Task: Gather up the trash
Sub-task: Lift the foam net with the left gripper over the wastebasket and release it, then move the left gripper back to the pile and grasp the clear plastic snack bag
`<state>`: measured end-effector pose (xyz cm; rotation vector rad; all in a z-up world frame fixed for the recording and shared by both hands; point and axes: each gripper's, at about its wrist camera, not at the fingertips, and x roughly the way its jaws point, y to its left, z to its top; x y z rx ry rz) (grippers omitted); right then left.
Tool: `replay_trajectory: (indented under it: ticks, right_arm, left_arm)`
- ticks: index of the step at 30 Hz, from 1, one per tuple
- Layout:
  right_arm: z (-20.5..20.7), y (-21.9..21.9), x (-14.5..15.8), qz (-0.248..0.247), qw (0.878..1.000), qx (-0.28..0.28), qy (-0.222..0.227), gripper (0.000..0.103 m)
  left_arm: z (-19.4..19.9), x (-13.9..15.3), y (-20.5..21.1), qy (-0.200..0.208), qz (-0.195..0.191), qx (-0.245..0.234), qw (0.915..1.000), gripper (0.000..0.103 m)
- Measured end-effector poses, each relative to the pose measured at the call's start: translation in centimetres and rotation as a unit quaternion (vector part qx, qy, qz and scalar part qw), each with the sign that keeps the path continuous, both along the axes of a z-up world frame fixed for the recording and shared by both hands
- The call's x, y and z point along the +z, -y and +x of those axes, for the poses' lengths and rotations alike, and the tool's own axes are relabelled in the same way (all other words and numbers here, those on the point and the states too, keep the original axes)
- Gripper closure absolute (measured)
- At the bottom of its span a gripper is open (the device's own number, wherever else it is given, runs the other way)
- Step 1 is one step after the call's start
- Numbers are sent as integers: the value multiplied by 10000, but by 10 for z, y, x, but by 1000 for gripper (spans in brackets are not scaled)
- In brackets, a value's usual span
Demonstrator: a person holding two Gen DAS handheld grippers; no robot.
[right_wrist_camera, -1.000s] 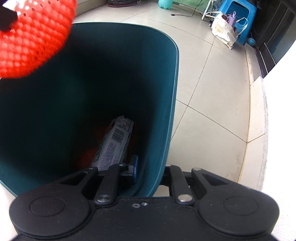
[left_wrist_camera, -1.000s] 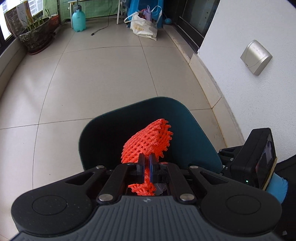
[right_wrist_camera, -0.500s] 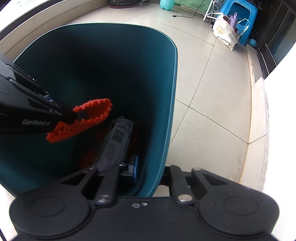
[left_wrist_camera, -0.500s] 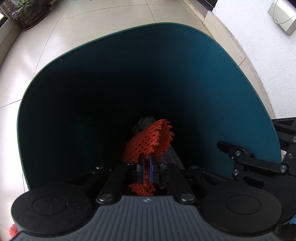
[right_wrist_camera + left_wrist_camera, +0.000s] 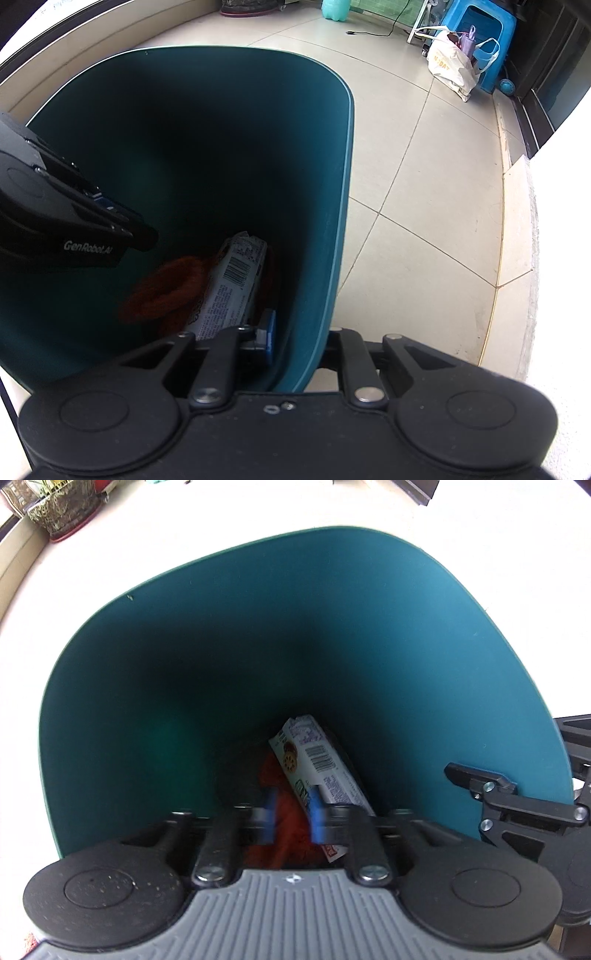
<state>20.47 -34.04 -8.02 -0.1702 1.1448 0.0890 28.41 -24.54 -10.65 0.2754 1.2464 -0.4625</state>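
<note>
The left gripper (image 5: 290, 814) is seen opening inside the teal trash bin (image 5: 332, 229), nothing pinched. The orange foam net (image 5: 166, 288) lies at the bottom beside a snack wrapper (image 5: 231, 284). The bin's wall is pinched by the right gripper (image 5: 299, 341).

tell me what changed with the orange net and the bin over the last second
The left gripper came down into the teal bin; its jaws are opening and the orange foam net has dropped to the bottom beside the snack wrapper. The right gripper stays clamped on the bin's wall; the wrapper has not moved.
</note>
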Motion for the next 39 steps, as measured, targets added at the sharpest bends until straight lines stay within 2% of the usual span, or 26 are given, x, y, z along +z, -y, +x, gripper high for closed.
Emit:
replay_trajectory:
  ticks: [1,2,3,9,13,16,18,21,26,31,36,39]
  right_arm:
    - [0,0,0,-1,10000,4,-1,89]
    - [0,0,0,-4,10000,9,0,89]
    - [0,0,0,-3,10000,13,1,89]
    - [-1,-2,0,-18,10000,46,3,88]
    - [-1,-2,0,-24,10000,53,1,88]
    - [-2,-3,0,-40,10000,68,-3,88]
    - [-2,-3,0,-58,9999,88,-6,88]
    - [-1,-5,0,-82,9999,107,-11,88]
    - [0,-7,-1,-114,9999,99,-25,89]
    - [1,-8,-1,-149,9998,108,-42,89]
    - [2,-11,-1,-210,9997,132,-66,89]
    - [2,-13,-2,-242,9996,136,-83,89]
  left_arm:
    - [-2,4,-3,11,-109,-4,9999,41]
    - [-3,8,-5,54,-206,-15,9998,32]
    - [-5,12,-6,141,-269,-27,9995,30]
    - [-13,44,-21,529,-334,-83,9980,30]
    - [-19,65,-40,796,-372,34,9961,24]
    - [-20,80,-60,939,-386,209,9946,23]
    - [-21,89,-76,930,-613,288,9934,21]
    - [-25,98,-92,1149,-457,468,9912,19]
    - [-28,112,-129,1264,-539,784,9874,19]
    - [-27,103,-169,1327,-234,1183,9838,17]
    - [-19,75,-211,1050,90,1625,9811,17]
    - [-12,56,-238,855,145,1948,9770,17]
